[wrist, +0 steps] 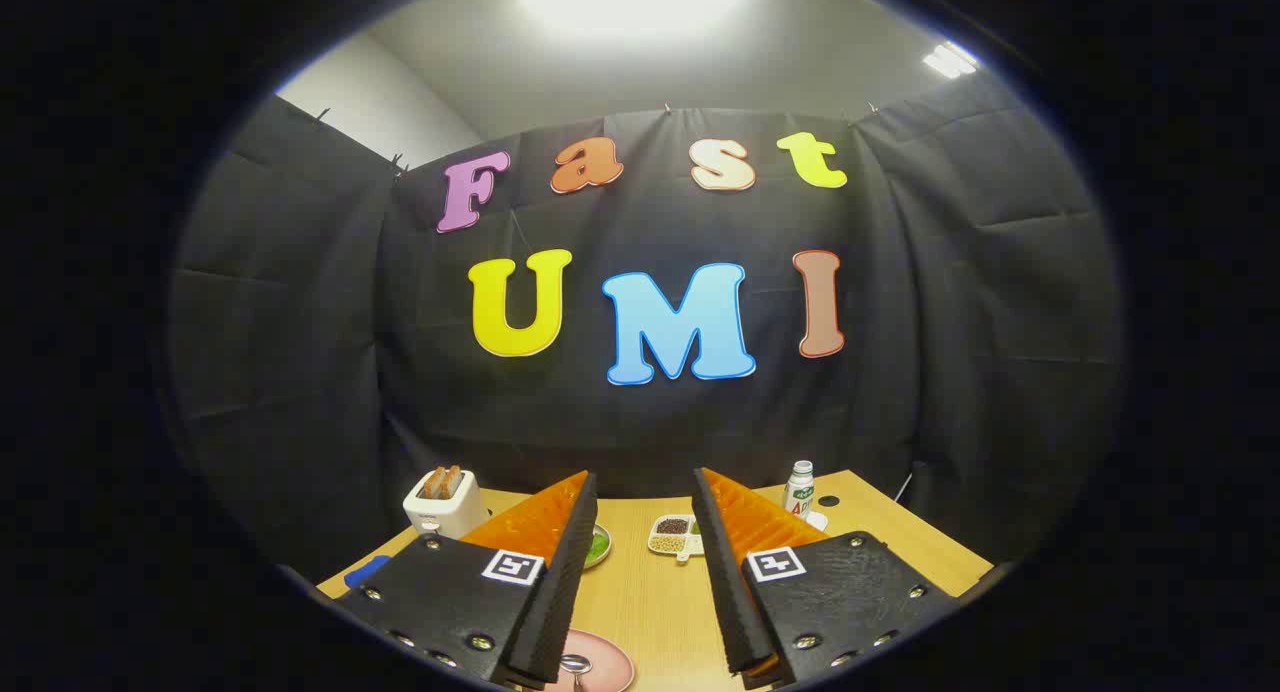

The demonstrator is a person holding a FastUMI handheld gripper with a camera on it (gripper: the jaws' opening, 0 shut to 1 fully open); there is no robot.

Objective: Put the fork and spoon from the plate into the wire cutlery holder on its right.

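Observation:
My gripper (643, 492) is held above the wooden table (650, 597), its two fingers apart with nothing between them. Low down, beside the left finger, a pink plate (605, 662) peeks out, and a metal spoon (575, 665) lies on it. Most of the plate is hidden behind the left finger.
Beyond the fingers stand a white toaster (445, 507) with toast in it, a small green dish (597, 545), a white divided tray (672, 535) of seeds, and a small white bottle (798, 489) with its cap (828, 500) lying beside it. A blue object (367, 570) lies near the table's left edge.

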